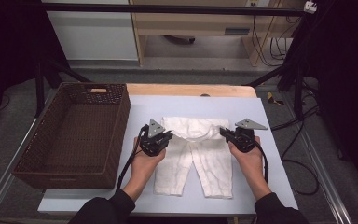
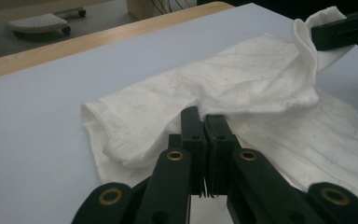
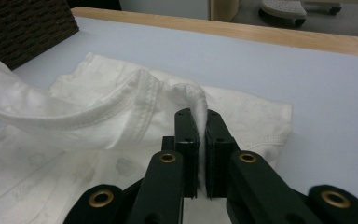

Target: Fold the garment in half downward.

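White trousers [image 1: 200, 156] lie flat on the pale blue mat [image 1: 261, 116], legs toward the person. My left gripper [image 1: 164, 135] is shut on the left side of the waistband, and the left gripper view shows the white cloth [image 2: 242, 84] pinched between my closed jaws [image 2: 204, 122]. My right gripper [image 1: 224, 133] is shut on the right side of the waistband; the right gripper view has the hem [image 3: 135, 100] rising into my closed jaws [image 3: 201, 117]. The top layer of the waist is lifted off the mat between the two grippers.
A dark brown wicker basket [image 1: 74, 135] stands at the left edge of the table, close to my left hand. A wooden table edge [image 1: 191, 89] runs along the far side. Cables and black frame legs [image 1: 289, 56] stand beyond the right side.
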A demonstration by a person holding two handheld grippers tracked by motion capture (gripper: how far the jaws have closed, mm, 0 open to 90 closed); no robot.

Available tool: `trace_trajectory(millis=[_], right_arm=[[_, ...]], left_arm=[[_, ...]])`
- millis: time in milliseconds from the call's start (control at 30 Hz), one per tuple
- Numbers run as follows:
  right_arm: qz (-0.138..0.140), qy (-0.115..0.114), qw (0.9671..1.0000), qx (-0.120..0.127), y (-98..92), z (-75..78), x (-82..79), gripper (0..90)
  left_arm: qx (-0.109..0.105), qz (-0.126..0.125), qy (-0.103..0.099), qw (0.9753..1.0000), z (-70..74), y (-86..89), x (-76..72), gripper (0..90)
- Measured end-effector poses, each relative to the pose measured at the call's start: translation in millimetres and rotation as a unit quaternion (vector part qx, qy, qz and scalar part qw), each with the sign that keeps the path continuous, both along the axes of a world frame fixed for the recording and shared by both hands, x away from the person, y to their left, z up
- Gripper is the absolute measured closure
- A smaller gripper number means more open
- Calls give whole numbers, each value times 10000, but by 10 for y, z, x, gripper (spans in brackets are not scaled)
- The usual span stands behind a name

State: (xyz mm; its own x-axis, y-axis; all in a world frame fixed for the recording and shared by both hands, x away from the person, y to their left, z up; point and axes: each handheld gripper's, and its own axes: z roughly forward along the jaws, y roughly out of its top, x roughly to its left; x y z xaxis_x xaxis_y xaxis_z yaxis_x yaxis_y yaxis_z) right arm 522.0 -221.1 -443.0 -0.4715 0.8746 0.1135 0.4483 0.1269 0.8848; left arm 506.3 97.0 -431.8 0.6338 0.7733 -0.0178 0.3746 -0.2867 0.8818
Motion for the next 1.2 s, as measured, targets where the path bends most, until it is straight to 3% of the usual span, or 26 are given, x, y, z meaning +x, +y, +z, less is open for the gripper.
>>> trace_trajectory(millis=[300, 500, 1200], right_arm=[[39, -8, 10000, 37, -15, -22, -127, 863], [-39, -62, 9999, 83, -19, -38, -195, 863], [112, 15, 9999, 116, 35, -108, -461, 858]], left_arm=[[-56, -68, 85, 9999, -75, 21, -102, 882], [-78, -44, 31, 10000, -101, 55, -163, 883], [-274, -91, 66, 9996, -151, 148, -353, 882]])
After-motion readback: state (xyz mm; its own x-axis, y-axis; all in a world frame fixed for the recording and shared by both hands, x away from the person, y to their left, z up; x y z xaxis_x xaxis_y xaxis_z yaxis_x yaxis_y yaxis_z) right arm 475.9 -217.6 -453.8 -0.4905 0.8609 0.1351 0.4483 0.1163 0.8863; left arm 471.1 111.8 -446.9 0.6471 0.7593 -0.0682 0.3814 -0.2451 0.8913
